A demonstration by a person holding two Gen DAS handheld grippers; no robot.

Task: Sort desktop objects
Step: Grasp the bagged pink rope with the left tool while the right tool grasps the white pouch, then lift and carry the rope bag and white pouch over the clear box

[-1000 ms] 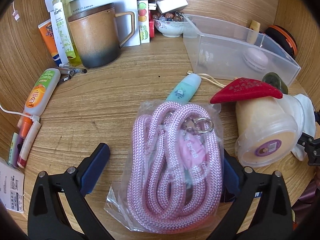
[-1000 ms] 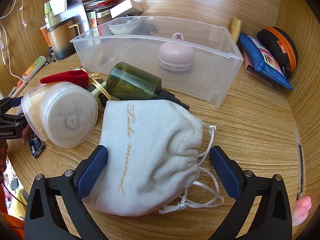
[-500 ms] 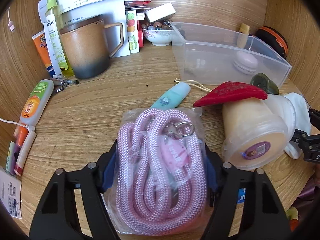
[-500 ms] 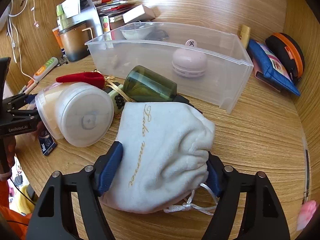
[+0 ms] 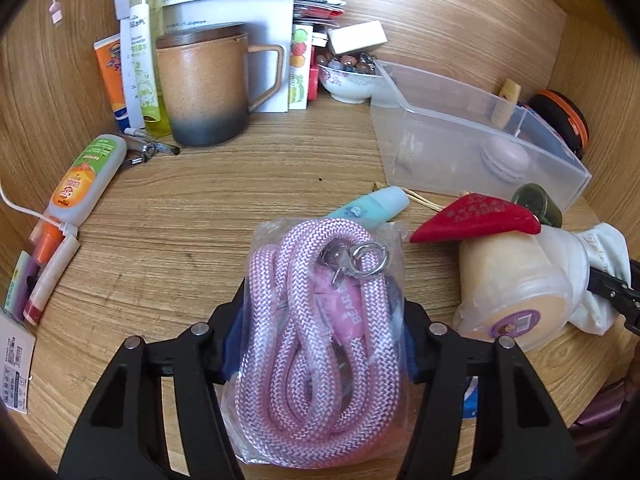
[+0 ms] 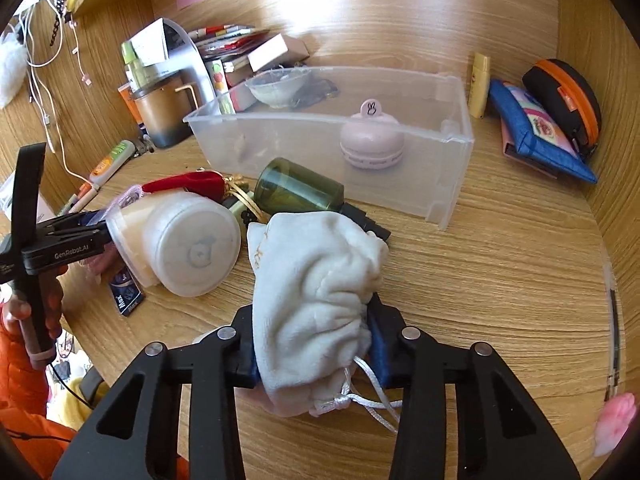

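Observation:
My left gripper (image 5: 320,340) is shut on a bagged pink rope (image 5: 320,320) with a metal clasp, held above the wooden desk. My right gripper (image 6: 314,344) is shut on a white drawstring pouch (image 6: 316,280), lifted a little off the desk. A clear plastic bin (image 6: 400,192) stands beyond it, holding a pink macaron-shaped case (image 6: 370,144). The bin also shows at the right of the left wrist view (image 5: 472,152). The left gripper's body shows at the left of the right wrist view (image 6: 60,240).
A tipped round tub (image 6: 188,244), green bottle (image 6: 300,188) and red pouch (image 6: 188,182) lie by the bin. A brown mug (image 5: 208,88), tubes (image 5: 84,176), a teal tube (image 5: 372,206) and bead bowl (image 5: 348,76) sit behind. Blue wallet (image 6: 536,132) and orange-rimmed case (image 6: 568,96) lie at right.
Both grippers went from open around their objects to shut on them. Both then lifted, the rope bag and the pouch rising off the desk.

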